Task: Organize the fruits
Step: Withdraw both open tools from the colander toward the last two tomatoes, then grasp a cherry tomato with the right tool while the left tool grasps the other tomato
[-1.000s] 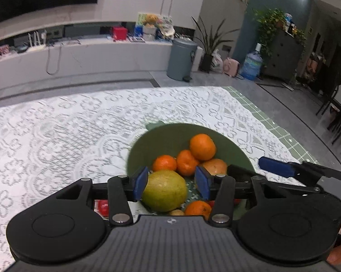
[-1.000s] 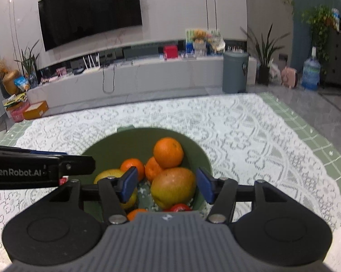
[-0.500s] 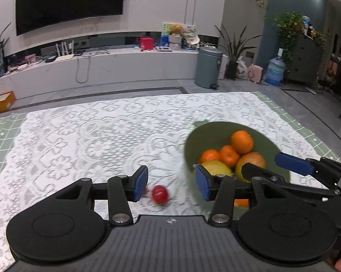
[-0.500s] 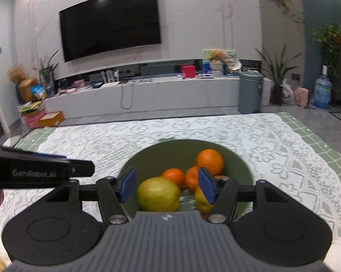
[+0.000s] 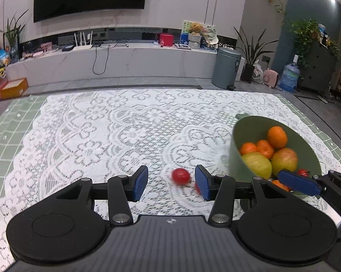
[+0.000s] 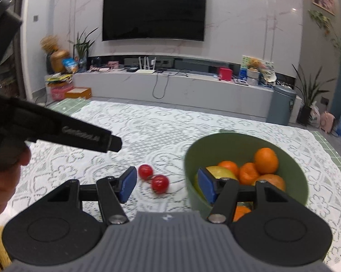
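Two small red tomatoes point(image 6: 146, 171) point(image 6: 160, 183) lie on the lace cloth, just left of a green bowl point(image 6: 193, 170). Inside the bowl are oranges point(image 6: 266, 160), a yellow-green fruit point(image 5: 256, 164) and a reddish-yellow fruit point(image 5: 284, 161). My left gripper point(image 5: 171, 184) is open above the cloth, and one tomato point(image 5: 181, 176) shows between its fingers, untouched. My right gripper point(image 6: 167, 185) is open too; its left pad is near the tomatoes and its right pad is over the bowl's near rim. One of the right gripper's blue pads point(image 5: 298, 182) shows in front of the bowl point(image 5: 235, 158).
A white lace cloth point(image 5: 125, 136) covers a green checked mat point(image 5: 9, 136) on the table. A person's hand point(image 6: 2, 181) holds the left gripper's body point(image 6: 79, 136) at the left of the right wrist view. Past the far edge are a TV console, a bin and plants.
Both views have swung to the left. The bowl has gone from between the fingers to the right side. The tomatoes on the cloth now lie between the fingers. Both grippers stay open.
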The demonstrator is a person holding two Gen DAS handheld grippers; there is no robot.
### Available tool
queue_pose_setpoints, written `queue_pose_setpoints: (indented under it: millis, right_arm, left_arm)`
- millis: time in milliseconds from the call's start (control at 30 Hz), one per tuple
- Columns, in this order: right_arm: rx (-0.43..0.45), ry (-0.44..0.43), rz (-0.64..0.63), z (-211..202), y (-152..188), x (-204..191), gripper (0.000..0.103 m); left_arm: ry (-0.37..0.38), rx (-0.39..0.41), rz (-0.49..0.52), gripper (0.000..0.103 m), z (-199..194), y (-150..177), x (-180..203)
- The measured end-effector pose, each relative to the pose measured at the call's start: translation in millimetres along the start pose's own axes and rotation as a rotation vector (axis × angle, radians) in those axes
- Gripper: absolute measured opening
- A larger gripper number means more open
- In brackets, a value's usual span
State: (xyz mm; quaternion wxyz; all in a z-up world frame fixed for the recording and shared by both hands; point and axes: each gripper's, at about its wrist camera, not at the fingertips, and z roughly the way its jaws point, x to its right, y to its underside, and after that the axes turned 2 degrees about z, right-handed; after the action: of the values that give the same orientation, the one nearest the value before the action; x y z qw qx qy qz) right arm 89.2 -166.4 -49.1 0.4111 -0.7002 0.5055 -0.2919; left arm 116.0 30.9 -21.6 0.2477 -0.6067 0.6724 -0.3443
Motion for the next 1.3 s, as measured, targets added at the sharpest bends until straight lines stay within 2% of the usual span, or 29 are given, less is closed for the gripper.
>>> queue_pose_setpoints:
  millis: [133, 267, 400, 633, 900, 1133, 1300]
  right_arm:
    - [-0.028, -0.003, -0.049, 11, 5, -16, 0.050]
    - [-0.056, -0.001, -0.083, 21, 9, -26, 0.047]
    - [-0.075, 0.003, -0.094, 31, 9, -30, 0.039]
    - [-0.102, 0.054, -0.146, 54, 13, -38, 0.032]
    - [-0.139, 0.125, -0.191, 83, 17, -45, 0.028]
    - [-0.170, 0.178, -0.205, 102, 23, -48, 0.019]
    - [-0.182, 0.197, -0.217, 111, 23, -51, 0.019]
  left_arm:
    - [0.019, -0.003, -0.028, 0.057, 7, 8, -12]
    - [0.035, -0.002, -0.035, 0.056, 12, 13, -18]
    - [0.081, -0.005, -0.066, 0.056, 19, 17, -27]
    - [0.164, -0.025, -0.085, 0.051, 39, 18, -28]
    - [0.169, -0.062, -0.047, 0.046, 63, 18, -24]
    - [0.193, -0.082, -0.035, 0.045, 76, 16, -24]
    - [0.208, -0.093, -0.021, 0.045, 82, 16, -22]
